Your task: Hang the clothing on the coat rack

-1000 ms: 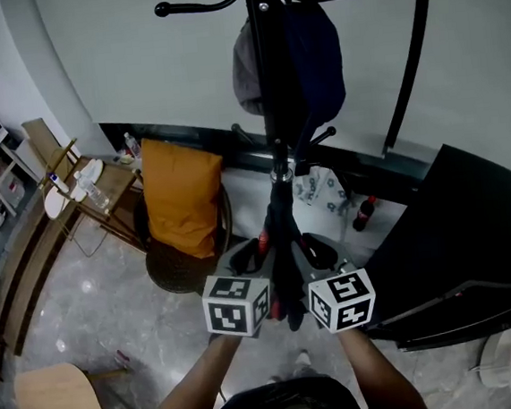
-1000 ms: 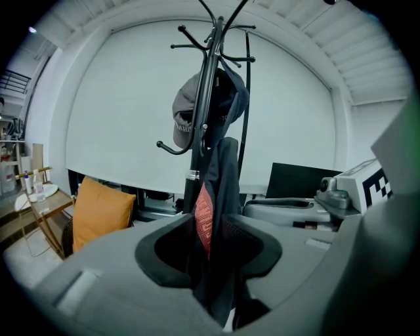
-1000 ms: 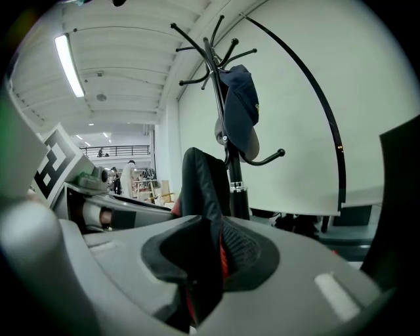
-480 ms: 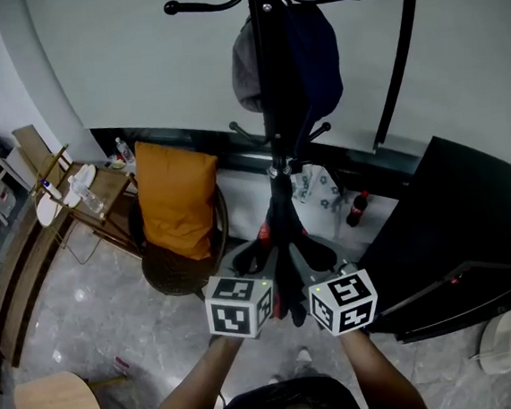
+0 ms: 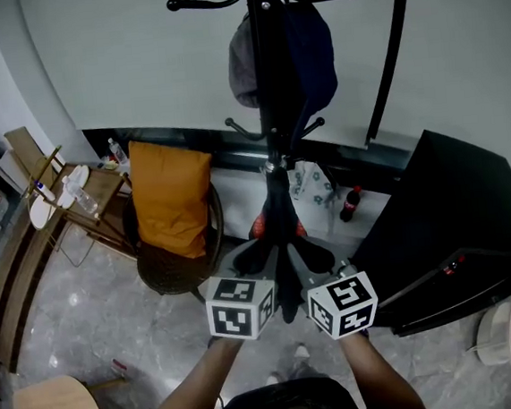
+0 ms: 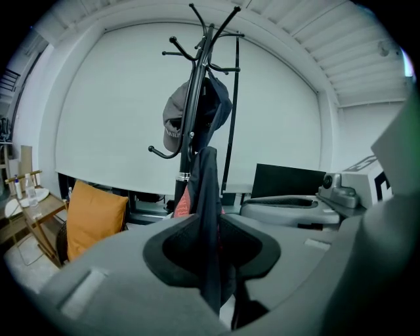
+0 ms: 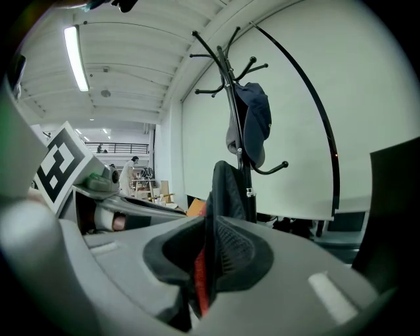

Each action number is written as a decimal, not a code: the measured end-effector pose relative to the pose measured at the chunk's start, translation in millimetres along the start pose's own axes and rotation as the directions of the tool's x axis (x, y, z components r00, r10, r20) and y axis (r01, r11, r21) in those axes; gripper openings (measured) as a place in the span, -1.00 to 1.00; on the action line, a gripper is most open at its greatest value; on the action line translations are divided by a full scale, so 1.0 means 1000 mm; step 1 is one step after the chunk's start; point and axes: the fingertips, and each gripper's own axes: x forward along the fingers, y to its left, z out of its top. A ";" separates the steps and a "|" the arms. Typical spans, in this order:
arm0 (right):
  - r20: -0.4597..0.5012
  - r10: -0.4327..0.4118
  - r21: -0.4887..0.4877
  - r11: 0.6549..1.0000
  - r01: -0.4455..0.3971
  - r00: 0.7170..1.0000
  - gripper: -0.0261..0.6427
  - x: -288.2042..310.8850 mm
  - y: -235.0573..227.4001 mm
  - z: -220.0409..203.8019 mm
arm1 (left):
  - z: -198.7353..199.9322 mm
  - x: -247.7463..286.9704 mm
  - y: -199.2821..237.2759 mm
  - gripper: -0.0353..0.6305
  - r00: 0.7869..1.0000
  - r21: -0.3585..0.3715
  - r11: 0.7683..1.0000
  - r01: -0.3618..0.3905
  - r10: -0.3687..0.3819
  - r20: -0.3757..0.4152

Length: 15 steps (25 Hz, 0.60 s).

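Note:
A black garment with a red lining [image 5: 282, 241] hangs in a bunch between my two grippers, just in front of the black coat rack [image 5: 262, 82]. My left gripper [image 5: 259, 260] is shut on its black cloth [image 6: 209, 190]; its jaws have just been closing a little with the cloth between them. My right gripper [image 5: 313, 256] is shut on the same garment [image 7: 226, 190], with red lining showing at the pads. On the rack's upper hooks hang a grey cap [image 5: 242, 65] and a dark blue garment [image 5: 314, 49]. Both gripper views show the rack [image 6: 193, 98] [image 7: 233, 105] straight ahead.
A wicker chair with an orange cushion [image 5: 169, 198] stands left of the rack's base. A black cabinet [image 5: 455, 225] fills the right. A curved black lamp pole [image 5: 385, 61] rises behind it. A dark bottle [image 5: 350, 204] stands on the floor, a wooden side table [image 5: 101, 182] at far left.
Both grippers have edged forward toward the rack with the garment between them. The chair and side table have slid left and down in the head view.

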 end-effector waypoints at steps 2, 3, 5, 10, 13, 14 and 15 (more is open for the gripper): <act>-0.001 0.003 0.000 1.000 -0.003 1.000 -0.78 -0.003 0.003 -0.001 | -0.001 -0.003 -0.001 -0.65 1.000 0.000 1.000 0.002 -0.002 0.004; -0.002 0.004 0.000 1.000 -0.004 1.000 -0.79 -0.004 0.005 -0.001 | -0.001 -0.004 -0.002 -0.68 1.000 0.000 1.000 0.004 -0.004 0.006; -0.004 0.005 -0.002 1.000 -0.005 1.000 -0.82 -0.007 0.008 -0.002 | -0.001 -0.007 -0.003 -0.72 1.000 0.001 1.000 0.008 -0.008 0.010; -0.004 0.007 -0.006 1.000 -0.007 1.000 -0.89 -0.013 0.016 -0.002 | -0.004 -0.013 -0.007 -0.78 1.000 0.002 1.000 0.019 -0.019 0.012; -0.001 0.007 0.000 1.000 -0.007 1.000 -0.91 -0.017 0.020 -0.002 | -0.007 -0.017 -0.009 -0.82 1.000 0.003 1.000 0.025 -0.025 0.008; -0.001 0.006 0.000 1.000 -0.006 1.000 -0.91 -0.017 0.021 -0.002 | -0.008 -0.018 -0.009 -0.82 1.000 0.004 1.000 0.027 -0.027 0.007; -0.001 0.006 0.000 1.000 -0.006 1.000 -0.92 -0.018 0.022 -0.002 | -0.008 -0.019 -0.010 -0.82 1.000 0.005 1.000 0.029 -0.029 0.006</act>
